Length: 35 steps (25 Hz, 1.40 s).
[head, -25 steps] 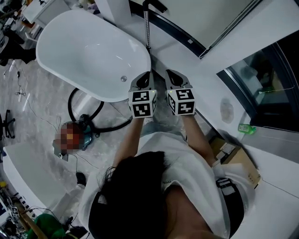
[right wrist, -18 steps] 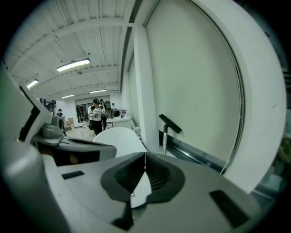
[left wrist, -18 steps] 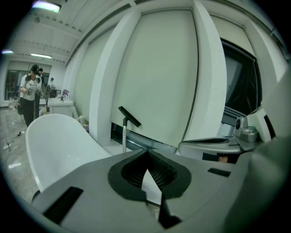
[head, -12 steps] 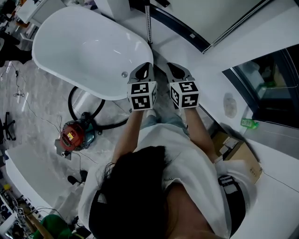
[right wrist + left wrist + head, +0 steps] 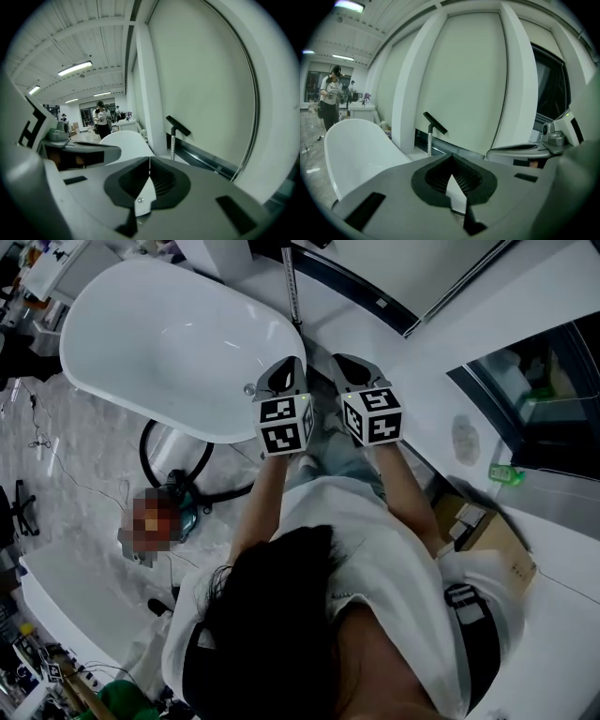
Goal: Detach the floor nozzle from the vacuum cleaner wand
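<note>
Currently wand (image 5: 430, 143) stands upright beside bathtub (image 5: 169, 343) rim, floor nozzle (image 5: 435, 123) topmost. Only head view shows hose (image 5: 142, 448). Left gripper (image 5: 451, 161), right gripper (image 5: 149, 161) clenched, empty.

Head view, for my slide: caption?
Left tongs and right tongs, shut and empty, face the upright vacuum wand beside a white bathtub.

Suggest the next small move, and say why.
Probably carry the left gripper and right gripper forward to the upright silver metal wand with its flat black nozzle on top: it stands ahead at the wall, and both are shut, empty.
</note>
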Each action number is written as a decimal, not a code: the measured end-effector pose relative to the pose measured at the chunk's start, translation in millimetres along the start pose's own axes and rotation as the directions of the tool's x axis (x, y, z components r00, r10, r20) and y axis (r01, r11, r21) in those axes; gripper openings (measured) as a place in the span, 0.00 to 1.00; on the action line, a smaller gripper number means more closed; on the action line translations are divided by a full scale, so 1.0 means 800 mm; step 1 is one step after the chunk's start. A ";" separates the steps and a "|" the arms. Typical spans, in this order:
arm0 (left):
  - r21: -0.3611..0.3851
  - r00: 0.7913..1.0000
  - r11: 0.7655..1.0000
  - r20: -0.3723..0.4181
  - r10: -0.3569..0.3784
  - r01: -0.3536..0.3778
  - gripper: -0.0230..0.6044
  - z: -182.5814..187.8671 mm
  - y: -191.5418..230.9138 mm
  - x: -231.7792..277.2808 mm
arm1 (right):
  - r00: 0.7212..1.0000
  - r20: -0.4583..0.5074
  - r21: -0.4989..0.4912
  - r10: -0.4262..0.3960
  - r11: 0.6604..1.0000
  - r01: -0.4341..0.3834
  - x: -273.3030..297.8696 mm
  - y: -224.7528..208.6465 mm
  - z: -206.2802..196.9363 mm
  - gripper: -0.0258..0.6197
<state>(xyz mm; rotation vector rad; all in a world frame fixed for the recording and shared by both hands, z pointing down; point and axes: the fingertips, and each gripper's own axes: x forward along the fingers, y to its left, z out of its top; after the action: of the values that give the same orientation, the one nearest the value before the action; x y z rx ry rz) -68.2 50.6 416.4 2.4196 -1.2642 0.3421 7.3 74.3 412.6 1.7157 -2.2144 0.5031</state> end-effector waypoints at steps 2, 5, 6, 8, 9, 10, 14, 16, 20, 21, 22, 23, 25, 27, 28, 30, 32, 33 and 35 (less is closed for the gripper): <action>0.003 1.000 1.000 0.004 0.001 -0.001 0.04 0.004 0.000 0.005 | 1.000 0.006 -0.001 -0.003 1.000 0.003 0.003 -0.005 0.004 0.06; 0.007 1.000 1.000 0.010 0.007 -0.007 0.04 0.008 0.003 0.012 | 1.000 0.014 -0.001 -0.003 1.000 0.003 0.010 -0.011 0.008 0.06; 0.007 1.000 1.000 0.011 0.011 -0.011 0.04 0.010 0.005 0.015 | 1.000 0.017 -0.002 -0.001 1.000 0.001 0.013 -0.013 0.010 0.06; 0.010 1.000 1.000 0.012 0.020 -0.020 0.04 0.013 0.010 0.021 | 1.000 0.027 0.002 0.002 1.000 -0.002 0.022 -0.018 0.015 0.06; 0.012 1.000 1.000 0.013 0.025 -0.025 0.04 0.015 0.012 0.025 | 1.000 0.031 0.004 0.005 1.000 -0.005 0.026 -0.020 0.017 0.06; 0.013 0.999 0.999 0.015 0.030 -0.030 0.04 0.017 0.015 0.028 | 0.999 0.032 0.005 0.009 1.000 -0.010 0.032 -0.023 0.019 0.06; 0.013 0.999 0.999 0.013 0.046 -0.046 0.04 0.023 0.024 0.047 | 0.999 0.030 0.008 0.027 1.000 -0.027 0.054 -0.032 0.027 0.06; 0.016 0.998 0.998 0.009 0.055 -0.055 0.04 0.026 0.029 0.056 | 0.999 0.029 0.011 0.035 0.999 -0.035 0.066 -0.038 0.031 0.06; 0.006 0.997 0.997 0.007 0.076 -0.076 0.04 0.036 0.042 0.078 | 0.999 0.024 0.008 0.044 0.999 -0.044 0.093 -0.050 0.042 0.06; -0.001 0.997 0.997 0.008 0.079 -0.079 0.04 0.039 0.044 0.084 | 0.999 0.020 0.002 0.045 0.999 -0.045 0.099 -0.054 0.045 0.06; -0.007 0.997 0.997 0.008 0.081 -0.081 0.04 0.041 0.046 0.089 | 0.999 0.017 -0.003 0.047 0.999 -0.046 0.104 -0.058 0.049 0.06; -0.010 0.997 0.997 0.007 0.082 -0.082 0.04 0.044 0.047 0.095 | 0.999 0.016 -0.004 0.050 0.999 -0.050 0.110 -0.062 0.053 0.06; -0.013 0.996 0.996 0.006 0.089 -0.089 0.04 0.049 0.051 0.105 | 0.998 0.016 -0.007 0.061 0.998 -0.061 0.122 -0.067 0.062 0.06; -0.020 0.995 0.995 0.004 0.098 -0.098 0.04 0.053 0.057 0.117 | 0.998 0.008 -0.017 0.068 0.998 -0.068 0.135 -0.075 0.069 0.06; -0.024 0.995 0.994 0.004 0.103 -0.103 0.04 0.056 0.060 0.123 | 0.998 0.003 -0.021 0.070 0.997 -0.070 0.141 -0.079 0.072 0.06; -0.030 0.993 0.993 0.004 0.115 -0.115 0.04 0.062 0.066 0.135 | 0.997 0.000 -0.023 0.075 0.997 -0.075 0.152 -0.086 0.079 0.06; -0.036 0.992 0.992 0.002 0.125 -0.125 0.04 0.067 0.071 0.146 | 0.997 -0.004 -0.023 0.079 0.997 -0.079 0.163 -0.094 0.084 0.06; -0.038 0.992 0.991 0.000 0.129 -0.129 0.04 0.069 0.073 0.151 | 0.997 -0.007 -0.024 0.083 0.996 -0.083 0.168 -0.097 0.086 0.06; -0.041 0.991 0.990 -0.004 0.136 -0.136 0.04 0.073 0.075 0.162 | 0.996 -0.018 -0.029 0.090 0.995 -0.090 0.178 -0.104 0.090 0.06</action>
<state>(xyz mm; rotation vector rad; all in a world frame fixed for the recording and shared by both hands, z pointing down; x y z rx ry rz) -42.6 -101.1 428.0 2.3042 -1.4263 0.3515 51.9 -99.9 418.1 1.5967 -2.2836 0.5011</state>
